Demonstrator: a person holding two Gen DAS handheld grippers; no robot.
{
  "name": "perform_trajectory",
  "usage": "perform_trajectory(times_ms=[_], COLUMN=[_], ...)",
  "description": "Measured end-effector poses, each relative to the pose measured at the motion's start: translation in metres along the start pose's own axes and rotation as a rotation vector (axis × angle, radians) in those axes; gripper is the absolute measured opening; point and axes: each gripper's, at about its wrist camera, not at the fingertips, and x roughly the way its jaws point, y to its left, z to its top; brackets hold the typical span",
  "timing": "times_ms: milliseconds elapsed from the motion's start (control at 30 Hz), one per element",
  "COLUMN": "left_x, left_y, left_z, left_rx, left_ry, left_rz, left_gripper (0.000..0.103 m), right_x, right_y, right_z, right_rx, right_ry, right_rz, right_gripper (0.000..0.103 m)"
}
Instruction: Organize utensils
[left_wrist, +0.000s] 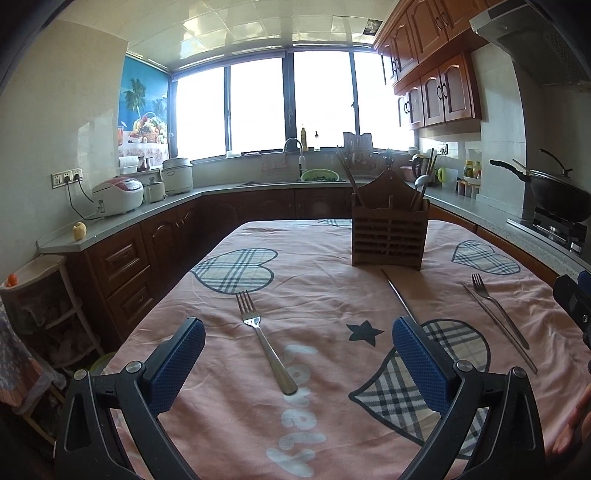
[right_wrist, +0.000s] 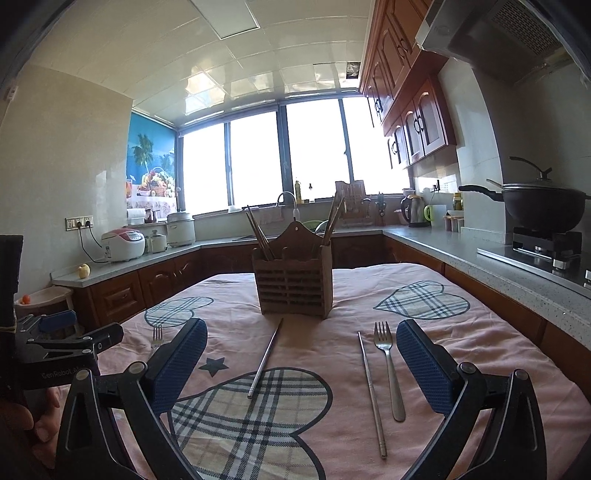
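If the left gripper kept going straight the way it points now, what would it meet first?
Probably the fork lying on the tablecloth between the open jaws of the left gripper, handle end nearest. Depth is hard to judge, so it might touch the cloth beside it.

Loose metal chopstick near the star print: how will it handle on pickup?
The chopstick looks thin, rigid, polished metal, so probably slippery in the jaws. It lies flat on soft tablecloth, likely pressing in. Round-looking, it may roll if nudged.

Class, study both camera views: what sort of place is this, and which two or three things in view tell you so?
Most likely a home kitchen. A wok sits on a gas stove under a range hood, a sink faucet stands below the window, and a rice cooker rests on the counter.
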Motion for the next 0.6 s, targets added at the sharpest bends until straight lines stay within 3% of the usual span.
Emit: perform_trajectory(times_ms=[600], left_x=[-0.015], left_y=[0.018], left_z=[-0.001], left_rx=[-0.037], left_ry=[-0.06], left_rz=[-0.022], left_gripper=[0.102], right_x=[-0.021], right_y=[0.01], right_z=[0.008], right_rx=[-0.011], right_ry=[-0.075], right_rz=[0.043], right_gripper=[0.103])
